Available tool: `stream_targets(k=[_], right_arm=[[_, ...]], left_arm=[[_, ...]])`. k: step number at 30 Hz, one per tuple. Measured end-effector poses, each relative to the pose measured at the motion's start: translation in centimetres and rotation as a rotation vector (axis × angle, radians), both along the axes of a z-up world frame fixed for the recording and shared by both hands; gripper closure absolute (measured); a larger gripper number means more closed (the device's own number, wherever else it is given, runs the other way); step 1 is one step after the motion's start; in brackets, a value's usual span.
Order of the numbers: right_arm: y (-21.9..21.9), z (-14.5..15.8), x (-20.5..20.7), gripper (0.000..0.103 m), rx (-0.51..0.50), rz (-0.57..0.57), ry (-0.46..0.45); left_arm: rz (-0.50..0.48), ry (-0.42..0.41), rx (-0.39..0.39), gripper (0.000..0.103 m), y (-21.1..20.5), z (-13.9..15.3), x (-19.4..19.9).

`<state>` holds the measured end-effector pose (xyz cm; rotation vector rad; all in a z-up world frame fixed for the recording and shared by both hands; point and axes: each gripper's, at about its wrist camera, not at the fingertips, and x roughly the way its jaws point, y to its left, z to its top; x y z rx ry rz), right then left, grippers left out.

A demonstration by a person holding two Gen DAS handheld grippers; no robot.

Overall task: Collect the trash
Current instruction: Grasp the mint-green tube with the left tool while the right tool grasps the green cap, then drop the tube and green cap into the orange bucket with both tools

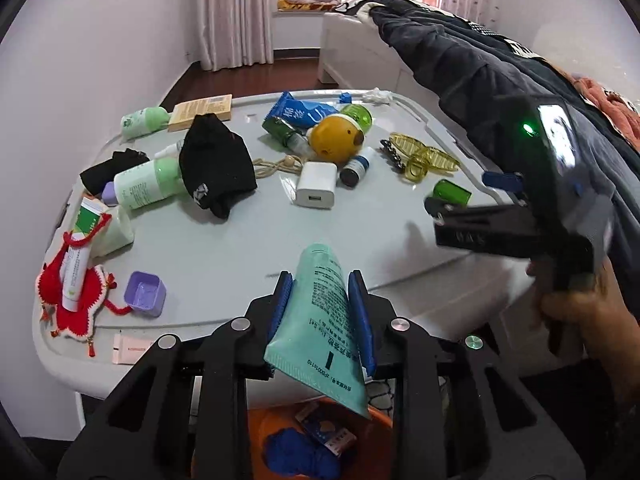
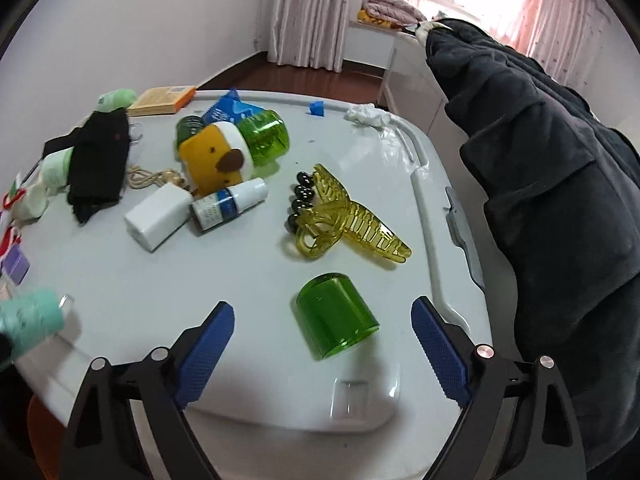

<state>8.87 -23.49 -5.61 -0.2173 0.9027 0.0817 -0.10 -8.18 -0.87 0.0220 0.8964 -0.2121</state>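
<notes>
Left gripper point(image 1: 322, 300) is clamping a flattened teal tube point(image 1: 320, 320), blue pads point(image 1: 362, 312) pressing on both flanks. Tube is hanging crimp-end down over an orange bin point(image 1: 372, 412) below the table's near edge. Print on the tube is dark, mostly Chinese; only the crimp code is partly reading, something like "2F8001C110". In the bin: a small printed box point(image 1: 328, 432) and something blue, text too small to read.

Right gripper point(image 2: 322, 344), seen in its own wrist view, is standing wide apart and gripping nothing. A green translucent cap point(image 2: 336, 316) is lying on its side on the white table point(image 2: 240, 280) between the two blue pads point(image 2: 208, 352), touching neither. In the left view a person's hand point(image 1: 580, 308) is holding that gripper at the right, with a green LED lit on its body.

Mid table: yellow translucent hair claw point(image 2: 348, 224) touching a string of dark beads point(image 2: 300, 200). Left of those, a small bottle with a blue label point(image 2: 224, 206) (writing not legible) leaning against a white charger block point(image 2: 156, 214).

Far: yellow plush toy point(image 2: 216, 160) against a green translucent jar point(image 2: 268, 142), blue snack wrapper point(image 1: 300, 114) with white Chinese characters, crumpled tissue point(image 2: 366, 114) near the far right corner.

Left side: black sock point(image 1: 216, 164) showing a white logo, pale green bottles point(image 1: 144, 184), green-white tube point(image 1: 78, 264) lying on a red knitted piece point(image 1: 76, 308), purple cap point(image 1: 145, 294).
</notes>
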Motion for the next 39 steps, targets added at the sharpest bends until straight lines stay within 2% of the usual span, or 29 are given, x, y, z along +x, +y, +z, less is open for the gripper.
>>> stream_targets(k=[2, 4, 5, 6, 9, 11, 16, 20, 24, 27, 28, 32, 35, 39], right_arm=[[0.1, -0.2, 0.6, 0.014, 0.002, -0.003, -0.01], [0.1, -0.6, 1.4, 0.019, 0.011, -0.003, 0.0], [0.1, -0.9, 1.5, 0.031, 0.005, -0.002, 0.007], [0.1, -1.5, 1.9, 0.05, -0.001, 0.0, 0.03], [-0.3, -1.7, 2.0, 0.068, 0.06, -0.001, 0.053], [-0.1, -1.6, 1.8, 0.068, 0.042, -0.005, 0.05], [-0.3, -0.9, 0.7, 0.068, 0.127, -0.009, 0.059], [0.7, 1.2, -0.8, 0.068, 0.164, 0.039, 0.027], [3.0, 4.5, -4.8, 0.068, 0.192, 0.133, -0.007], [5.0, 5.1, -9.3, 0.068, 0.228, 0.203, 0.023], [5.6, 4.6, -11.2, 0.068, 0.265, 0.231, 0.065], [7.9, 1.9, -16.3, 0.068, 0.288, 0.299, 0.183], [9.5, -0.5, -18.5, 0.068, 0.302, 0.334, 0.282], [11.5, -2.4, -19.8, 0.066, 0.287, 0.396, 0.36]], left_arm=[[-0.003, 0.013, -0.008, 0.074, 0.3, -0.5, 0.0], [-0.001, 0.026, -0.018, 0.074, 0.7, -0.9, 0.0], [-0.001, 0.031, -0.019, 0.074, 0.8, -1.1, 0.1], [0.001, 0.037, -0.024, 0.074, 0.9, -1.2, 0.2], [0.0, 0.044, -0.025, 0.074, 1.0, -1.5, 0.3], [0.006, 0.046, -0.034, 0.074, 1.2, -1.6, 0.4], [0.007, 0.046, -0.036, 0.074, 1.2, -1.6, 0.4], [0.005, 0.047, -0.038, 0.074, 1.3, -1.3, 0.2], [-0.013, 0.053, -0.036, 0.074, 1.7, -0.1, -1.5], [-0.046, 0.058, -0.001, 0.074, 2.4, 0.9, -4.1], [-0.054, 0.073, 0.019, 0.074, 2.8, 1.0, -5.4], [-0.06, 0.189, 0.082, 0.074, 4.8, -0.5, -9.1], [-0.04, 0.29, 0.092, 0.074, 5.9, -2.5, -11.2], [-0.014, 0.413, 0.072, 0.074, 6.4, -5.6, -12.9]])
